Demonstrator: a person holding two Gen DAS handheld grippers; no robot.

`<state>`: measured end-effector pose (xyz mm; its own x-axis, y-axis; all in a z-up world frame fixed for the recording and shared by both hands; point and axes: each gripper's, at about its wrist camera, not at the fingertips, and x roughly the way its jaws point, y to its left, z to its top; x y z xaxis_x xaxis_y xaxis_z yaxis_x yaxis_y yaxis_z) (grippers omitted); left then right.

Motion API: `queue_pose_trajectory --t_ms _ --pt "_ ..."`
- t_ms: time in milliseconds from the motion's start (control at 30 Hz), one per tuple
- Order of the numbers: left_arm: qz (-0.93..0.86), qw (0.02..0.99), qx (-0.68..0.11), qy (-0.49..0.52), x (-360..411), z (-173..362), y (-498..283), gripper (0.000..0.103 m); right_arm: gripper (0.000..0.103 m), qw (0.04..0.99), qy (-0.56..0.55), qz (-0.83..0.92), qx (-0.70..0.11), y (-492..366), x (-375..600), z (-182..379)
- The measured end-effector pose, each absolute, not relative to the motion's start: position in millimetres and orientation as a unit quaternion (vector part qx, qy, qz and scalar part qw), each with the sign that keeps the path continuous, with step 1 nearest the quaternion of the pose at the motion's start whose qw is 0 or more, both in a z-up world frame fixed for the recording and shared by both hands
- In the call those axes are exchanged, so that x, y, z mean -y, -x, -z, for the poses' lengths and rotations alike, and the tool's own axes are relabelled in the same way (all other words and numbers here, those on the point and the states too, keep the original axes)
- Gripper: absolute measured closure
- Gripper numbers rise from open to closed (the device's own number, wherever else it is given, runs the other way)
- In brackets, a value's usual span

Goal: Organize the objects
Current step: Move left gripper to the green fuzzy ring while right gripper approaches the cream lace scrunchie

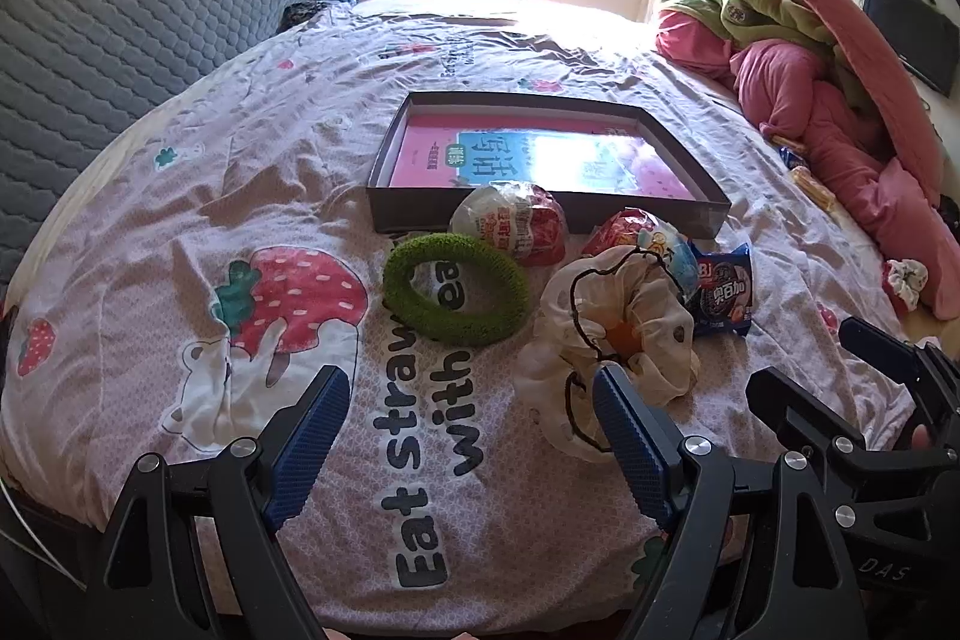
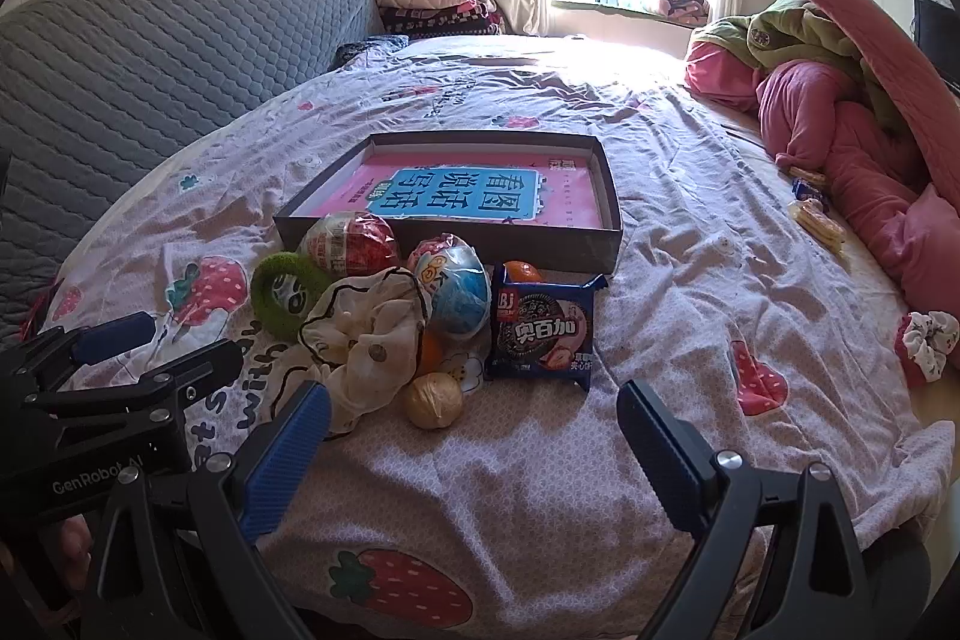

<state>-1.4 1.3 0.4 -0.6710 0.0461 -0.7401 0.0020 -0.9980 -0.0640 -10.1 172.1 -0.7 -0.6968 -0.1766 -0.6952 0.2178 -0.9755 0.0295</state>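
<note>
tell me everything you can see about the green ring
The green ring is a fuzzy, moss-like loop with an open centre showing the printed bedsheet beneath. It lies flat on the sheet, just in front of the red-and-white wrapped egg, left of the cream scrunchie. Neither tool touches it.

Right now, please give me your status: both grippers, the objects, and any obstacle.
Left gripper open, right gripper open, both holding nothing. Snacks, green ring and scrunchie piled before the box. Book already inside the box. Path free.
</note>
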Motion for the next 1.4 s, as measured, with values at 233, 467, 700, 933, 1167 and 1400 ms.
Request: queue_pose_trajectory --t_ms 233,467,700,933,1167,1400 --pt "-0.911 0.011 0.033 0.412 2 6 6 0.019 0.007 0.108 -0.379 0.919 -0.029 12 -168 4" --pt "-0.908 0.008 0.036 0.417 6 13 9 0.019 0.007 0.110 -0.384 0.916 -0.033 14 -166 9" --pt "-0.907 -0.001 0.035 0.419 12 19 14 0.019 0.007 0.117 -0.390 0.912 -0.036 16 -162 16" --pt "-0.906 -0.005 0.037 0.421 16 25 21 0.019 0.007 0.122 -0.396 0.909 -0.037 20 -159 20" --pt "-0.903 -0.012 0.047 0.427 27 33 32 0.019 0.006 0.128 -0.404 0.905 -0.041 25 -151 26" --pt "-0.902 -0.015 0.055 0.427 37 38 52 0.019 0.007 0.132 -0.417 0.899 -0.035 37 -145 33"
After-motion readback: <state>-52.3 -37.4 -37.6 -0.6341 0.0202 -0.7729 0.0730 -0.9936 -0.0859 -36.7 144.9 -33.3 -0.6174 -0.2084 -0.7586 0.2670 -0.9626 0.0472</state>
